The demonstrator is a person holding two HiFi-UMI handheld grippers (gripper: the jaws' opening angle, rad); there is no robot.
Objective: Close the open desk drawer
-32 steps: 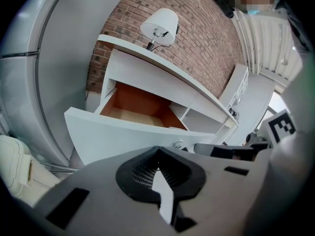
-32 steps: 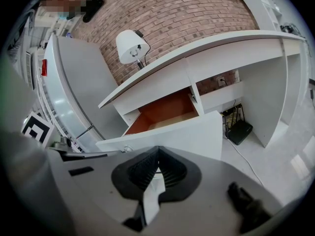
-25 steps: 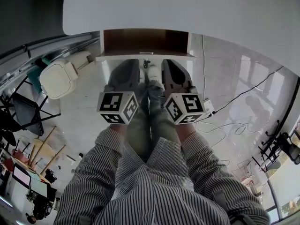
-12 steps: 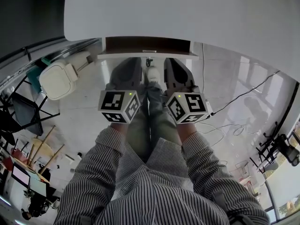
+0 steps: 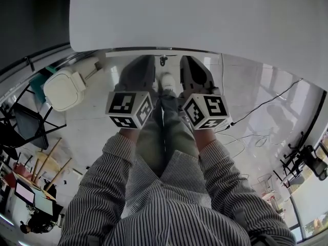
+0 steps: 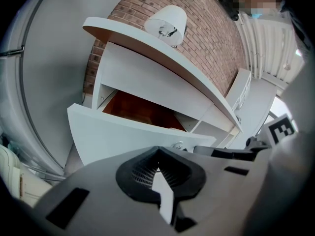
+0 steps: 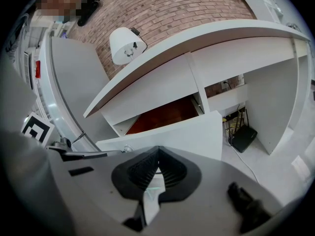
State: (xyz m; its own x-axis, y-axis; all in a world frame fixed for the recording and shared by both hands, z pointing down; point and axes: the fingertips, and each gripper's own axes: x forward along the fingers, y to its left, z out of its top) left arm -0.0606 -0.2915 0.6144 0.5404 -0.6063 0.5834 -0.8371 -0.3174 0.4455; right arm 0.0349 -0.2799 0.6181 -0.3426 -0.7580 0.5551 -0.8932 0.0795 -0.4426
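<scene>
The white drawer front (image 6: 133, 134) (image 7: 189, 132) stands a little out from the white desk (image 5: 205, 14), and its brown inside (image 6: 140, 109) (image 7: 167, 114) still shows in both gripper views. In the head view the desk top hides nearly all of the drawer; only its small knob (image 5: 163, 61) pokes out. My left gripper (image 5: 140, 61) (image 6: 157, 150) is shut and empty, with its tips at the drawer front left of the knob. My right gripper (image 5: 190, 61) (image 7: 157, 149) is also shut and empty, at the front right of the knob.
A white lamp (image 6: 167, 21) (image 7: 127, 45) stands on the desk before a brick wall. A black router (image 7: 244, 137) with cables sits under the desk. A white swivel chair (image 5: 64, 88) is at the left, floor cables (image 5: 256, 109) at the right. My legs are between the grippers.
The drawer has slid in under the desk top; its brown inside no longer shows in the head view. Both grippers have moved forward with it, side by side.
</scene>
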